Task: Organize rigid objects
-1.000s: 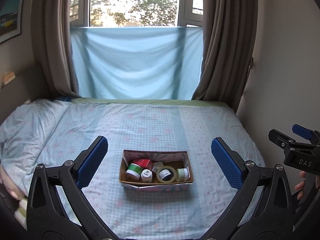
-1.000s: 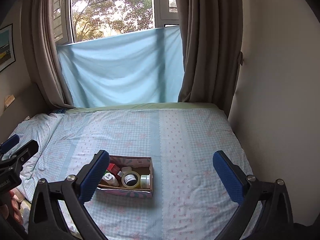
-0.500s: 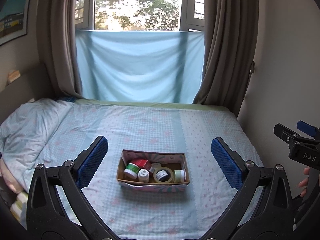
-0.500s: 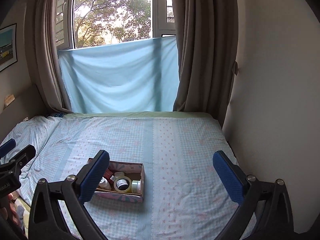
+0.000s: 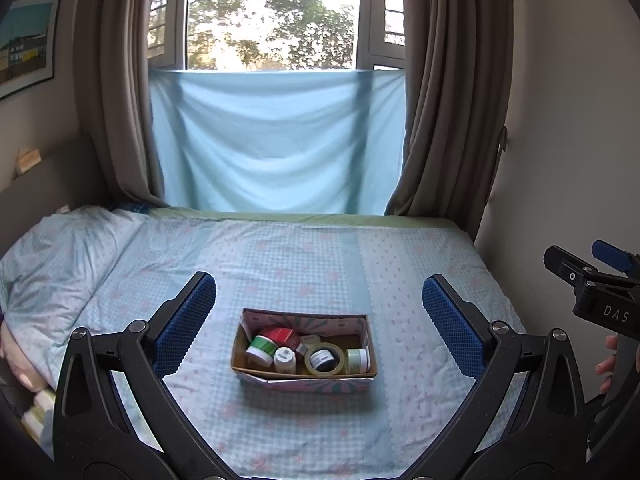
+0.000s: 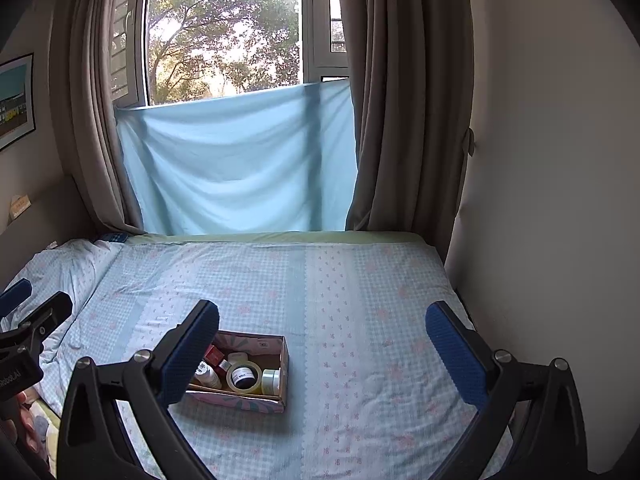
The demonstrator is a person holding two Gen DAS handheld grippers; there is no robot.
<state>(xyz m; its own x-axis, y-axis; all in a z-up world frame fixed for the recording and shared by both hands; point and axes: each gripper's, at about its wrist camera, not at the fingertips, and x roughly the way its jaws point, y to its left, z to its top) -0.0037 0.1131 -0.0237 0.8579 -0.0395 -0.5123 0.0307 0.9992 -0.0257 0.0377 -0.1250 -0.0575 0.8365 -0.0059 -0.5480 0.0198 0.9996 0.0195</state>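
A small cardboard box (image 5: 362,326) sits on the bed and holds a roll of tape (image 5: 324,358), a green-lidded jar (image 5: 259,349), a red box (image 5: 281,335), a white bottle (image 5: 285,359) and a pale green jar (image 5: 357,360). My left gripper (image 5: 318,320) is open and empty, held back from the box, which lies between its fingers in view. My right gripper (image 6: 320,344) is open and empty; the box (image 6: 282,354) lies low and left of centre, partly behind the left finger (image 6: 188,354).
The bed (image 5: 304,256) has a blue checked sheet. A pillow (image 5: 60,264) lies at the left. A wall (image 6: 552,200) runs along the bed's right side. Curtains (image 5: 448,100) and a blue cloth (image 5: 276,140) hang at the window behind.
Both grippers have drawn back and tilted up; the box sits lower and smaller in both views and more of the window shows. Both stay open and empty.
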